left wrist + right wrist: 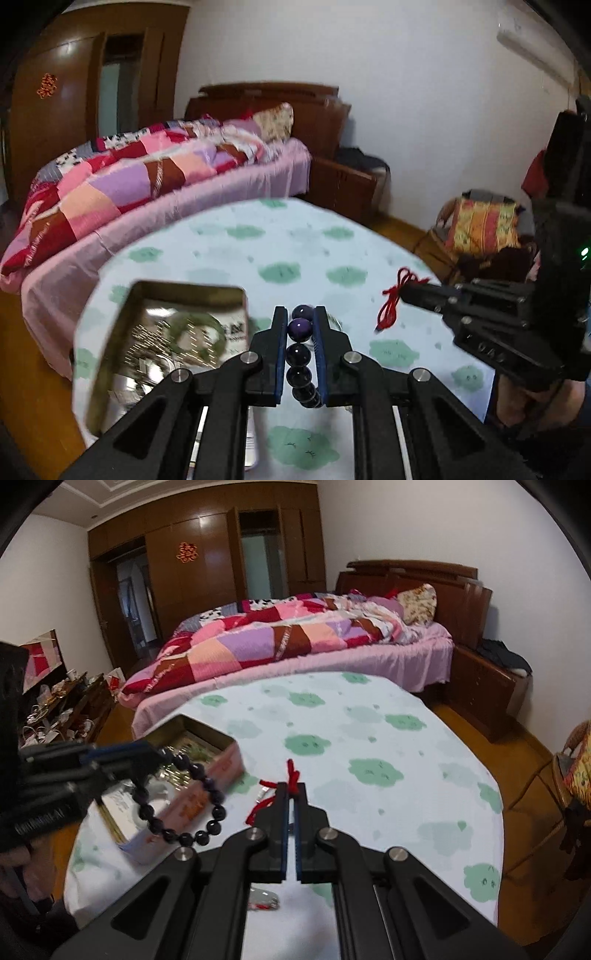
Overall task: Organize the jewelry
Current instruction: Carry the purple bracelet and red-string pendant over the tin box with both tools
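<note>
My left gripper (300, 314) is shut on a dark purple bead bracelet (300, 354), held above the table. In the right wrist view the left gripper (147, 751) is at the left and the bracelet (192, 805) hangs from it over an open tin box (221, 764). The tin box (110, 354) lies at the table's left and holds a green bangle (192, 332) and other shiny pieces. My right gripper (291, 786) is shut on a red cord (293, 771) above the table; it also shows in the left wrist view (404, 291) with the cord (391, 302) dangling.
The table wears a pale cloth with green cloud prints (369, 746). A small silver piece (264, 901) lies under my right gripper. A bed with a patchwork quilt (280, 638) stands behind the table. A chair with a cushion (480, 225) stands at the right.
</note>
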The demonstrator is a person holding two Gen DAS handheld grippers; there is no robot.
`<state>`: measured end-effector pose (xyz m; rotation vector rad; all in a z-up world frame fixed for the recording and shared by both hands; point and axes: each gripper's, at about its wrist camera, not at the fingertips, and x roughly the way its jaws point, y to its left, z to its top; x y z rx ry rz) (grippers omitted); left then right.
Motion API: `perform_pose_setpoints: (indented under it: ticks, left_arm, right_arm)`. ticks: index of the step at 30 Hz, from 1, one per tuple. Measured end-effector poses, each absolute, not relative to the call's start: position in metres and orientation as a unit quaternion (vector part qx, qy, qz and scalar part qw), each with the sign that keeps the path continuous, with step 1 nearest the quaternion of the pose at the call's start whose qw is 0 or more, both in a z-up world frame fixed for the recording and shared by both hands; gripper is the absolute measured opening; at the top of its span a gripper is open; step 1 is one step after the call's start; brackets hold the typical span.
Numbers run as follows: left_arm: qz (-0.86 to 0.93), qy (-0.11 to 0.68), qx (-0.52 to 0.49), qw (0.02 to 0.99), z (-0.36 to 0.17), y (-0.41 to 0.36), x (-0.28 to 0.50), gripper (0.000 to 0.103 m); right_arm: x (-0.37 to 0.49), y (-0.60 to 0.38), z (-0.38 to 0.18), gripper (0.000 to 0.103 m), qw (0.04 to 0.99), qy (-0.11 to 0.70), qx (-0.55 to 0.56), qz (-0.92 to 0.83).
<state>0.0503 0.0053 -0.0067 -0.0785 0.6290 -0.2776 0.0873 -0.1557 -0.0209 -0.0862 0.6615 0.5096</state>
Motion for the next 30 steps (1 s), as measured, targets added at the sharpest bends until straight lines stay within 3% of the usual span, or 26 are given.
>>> perform_pose_setpoints:
  ticks: [13, 30]
  left_arm:
    - [-0.064, 0.294, -0.068, 0.951, -0.006, 0.073, 0.052, 0.013]
    - [-0.013, 0.334, -0.074, 0.94, -0.052, 0.103, 0.065, 0.013]
  right_arm:
    - [0.086, -0.071, -0.002, 0.003, 0.89, 0.298, -0.079, 0.336]
    - [0.1, -0.007, -0.046, 0.003, 0.861, 0.339, -0.112, 0.361]
